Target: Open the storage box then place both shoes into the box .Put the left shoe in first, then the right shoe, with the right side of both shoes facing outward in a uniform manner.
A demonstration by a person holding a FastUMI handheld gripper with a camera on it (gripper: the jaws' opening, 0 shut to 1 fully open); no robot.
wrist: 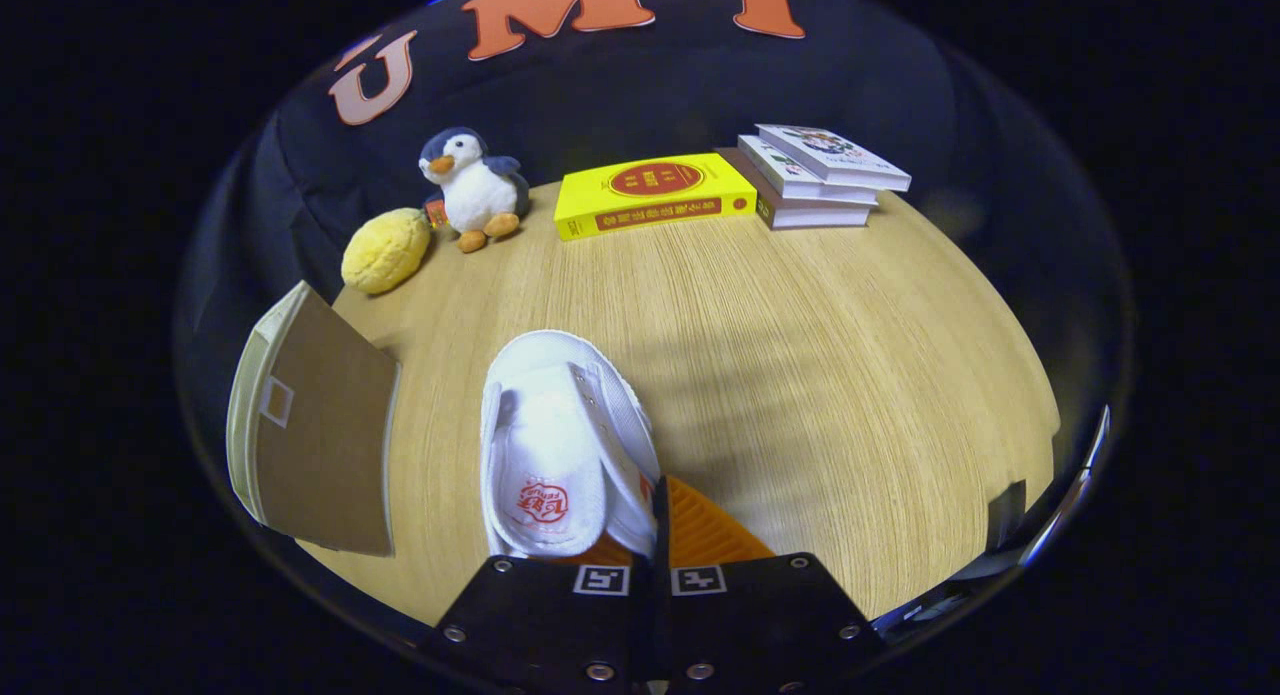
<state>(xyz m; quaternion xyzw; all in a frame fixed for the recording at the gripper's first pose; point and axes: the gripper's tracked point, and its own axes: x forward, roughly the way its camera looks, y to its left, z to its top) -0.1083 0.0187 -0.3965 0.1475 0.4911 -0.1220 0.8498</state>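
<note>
A white shoe with a red logo on its insole lies lengthwise just ahead of me, toe pointing away toward the back of the wooden table. My gripper is shut on the shoe's right side wall near the heel, one finger inside the opening and one outside. Whether the sole rests on the table or hangs above it, I cannot tell. Left of the shoe stands the storage box, cream-sided, with a brown panel facing me and a small white tab on it.
Along the back of the table sit a yellow plush lump, a penguin plush toy, a yellow book and a stack of three books. Bare wood stretches to the right of the shoe.
</note>
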